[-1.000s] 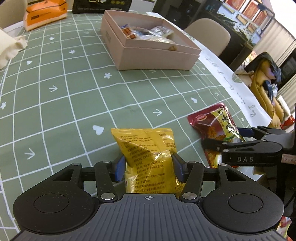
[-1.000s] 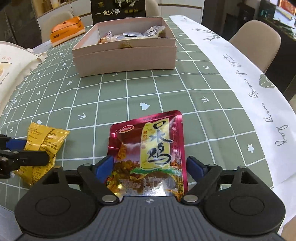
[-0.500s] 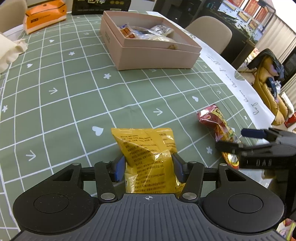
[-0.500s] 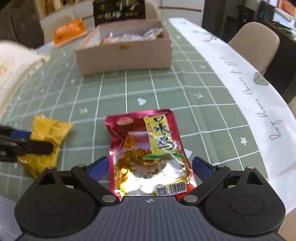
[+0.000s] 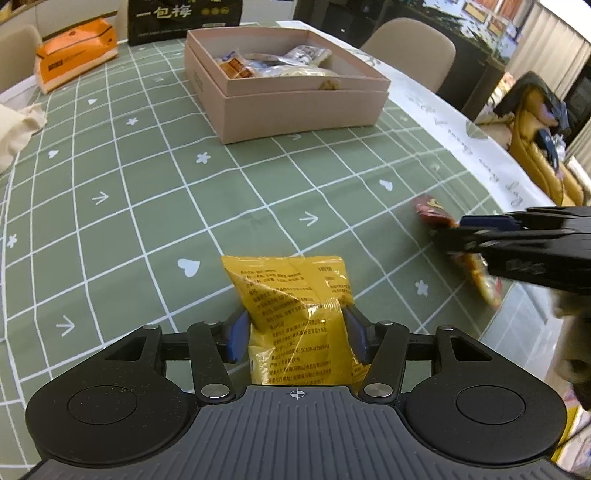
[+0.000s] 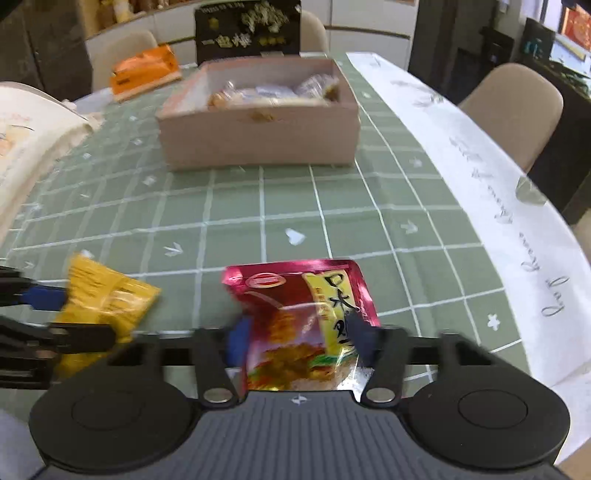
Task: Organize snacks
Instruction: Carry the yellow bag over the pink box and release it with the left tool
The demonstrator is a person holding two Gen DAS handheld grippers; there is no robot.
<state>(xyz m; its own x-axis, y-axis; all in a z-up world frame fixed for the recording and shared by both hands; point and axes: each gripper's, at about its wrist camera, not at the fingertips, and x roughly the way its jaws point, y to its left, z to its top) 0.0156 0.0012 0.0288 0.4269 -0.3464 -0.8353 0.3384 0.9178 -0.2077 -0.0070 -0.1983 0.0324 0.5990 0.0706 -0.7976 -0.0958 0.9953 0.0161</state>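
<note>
A yellow snack packet [image 5: 291, 295] is pinched between the blue pads of my left gripper [image 5: 295, 332], just above the green checked tablecloth [image 5: 147, 184]. At the right edge of the left wrist view, my right gripper [image 5: 448, 229] comes in from the side over a red foil packet [image 5: 430, 208]. In the right wrist view, the right gripper [image 6: 299, 334] has its jaws closing; its pads press into the red packet [image 6: 295, 295] and buckle it. The yellow packet [image 6: 107, 295] and left gripper [image 6: 74, 317] sit at the left. An open pink box [image 5: 303, 107] with several snacks stands farther back.
An orange tissue pack [image 5: 74, 51] and a black printed box [image 5: 184, 14] stand at the far end. A cream cloth bag [image 5: 14, 133] lies at the left edge. A white runner [image 5: 461, 144] covers the right side, with beige chairs [image 5: 410, 44] beyond it.
My right gripper's jaws have come in from wide apart onto the red packet, which now buckles and lifts off the cloth. The left gripper still holds the yellow packet in place.
</note>
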